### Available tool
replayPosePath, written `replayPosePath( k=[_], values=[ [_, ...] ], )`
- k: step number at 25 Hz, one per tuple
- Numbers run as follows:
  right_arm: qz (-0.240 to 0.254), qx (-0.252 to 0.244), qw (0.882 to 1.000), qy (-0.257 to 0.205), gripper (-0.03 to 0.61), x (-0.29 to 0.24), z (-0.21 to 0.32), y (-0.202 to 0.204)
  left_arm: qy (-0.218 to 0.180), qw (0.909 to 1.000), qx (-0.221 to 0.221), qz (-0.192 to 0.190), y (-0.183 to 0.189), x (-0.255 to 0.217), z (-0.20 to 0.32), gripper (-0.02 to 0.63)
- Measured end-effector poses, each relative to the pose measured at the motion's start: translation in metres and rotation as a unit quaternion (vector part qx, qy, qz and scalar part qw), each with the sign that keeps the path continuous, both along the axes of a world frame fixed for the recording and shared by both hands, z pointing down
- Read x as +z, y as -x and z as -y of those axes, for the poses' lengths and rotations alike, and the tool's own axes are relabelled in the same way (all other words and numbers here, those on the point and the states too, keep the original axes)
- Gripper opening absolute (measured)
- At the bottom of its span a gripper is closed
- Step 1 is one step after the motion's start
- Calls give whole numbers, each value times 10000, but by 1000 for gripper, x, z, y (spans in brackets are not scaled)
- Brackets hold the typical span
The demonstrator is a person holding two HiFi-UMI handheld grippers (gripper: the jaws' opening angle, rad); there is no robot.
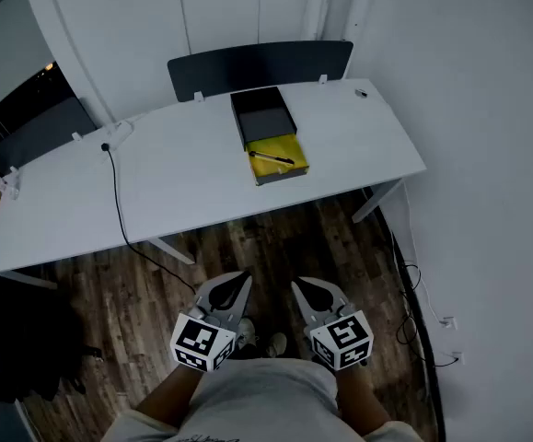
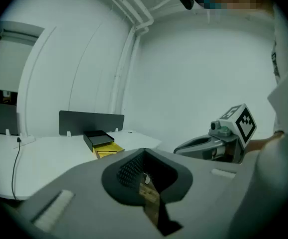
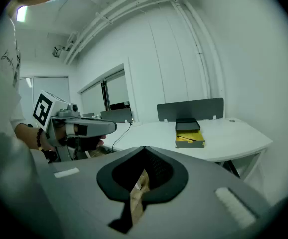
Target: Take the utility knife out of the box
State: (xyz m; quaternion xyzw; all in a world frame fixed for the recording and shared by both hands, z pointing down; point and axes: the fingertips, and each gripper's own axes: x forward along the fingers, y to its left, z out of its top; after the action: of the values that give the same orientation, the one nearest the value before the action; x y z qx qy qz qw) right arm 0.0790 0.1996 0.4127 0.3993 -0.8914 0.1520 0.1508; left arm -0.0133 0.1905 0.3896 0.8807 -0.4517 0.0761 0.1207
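Note:
On the white desk point(image 1: 183, 168) stands a black box point(image 1: 264, 113) with its yellow inner tray point(image 1: 289, 166) slid out toward me. The utility knife point(image 1: 272, 158), dark and slim, lies across that tray. The box point(image 3: 187, 125) and tray also show far off in the right gripper view, and in the left gripper view the box point(image 2: 98, 138) is small. My left gripper point(image 1: 240, 279) and right gripper point(image 1: 298, 286) hang side by side over the wooden floor, well short of the desk. Both are shut with nothing in them, their tips meeting in each gripper view point(image 2: 144, 151) point(image 3: 144, 149).
A dark panel point(image 1: 259, 65) rises behind the desk, and another one point(image 1: 40, 132) stands at the left. A black cable point(image 1: 116, 191) runs across the desk and down to the floor. White walls close in on the right, with cables point(image 1: 413, 293) along the floor.

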Motion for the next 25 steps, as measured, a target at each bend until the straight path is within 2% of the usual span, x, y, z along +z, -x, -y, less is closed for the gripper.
replayPosePath(
  k=[16,25],
  values=[
    [112,10,9999,2,15,-3,11,9,-62,10000,54,20,4,-2,10,0],
    [25,111,9999,-54,15,-2,26,28,-133,9997,214,20,24,-4,25,0]
  ],
)
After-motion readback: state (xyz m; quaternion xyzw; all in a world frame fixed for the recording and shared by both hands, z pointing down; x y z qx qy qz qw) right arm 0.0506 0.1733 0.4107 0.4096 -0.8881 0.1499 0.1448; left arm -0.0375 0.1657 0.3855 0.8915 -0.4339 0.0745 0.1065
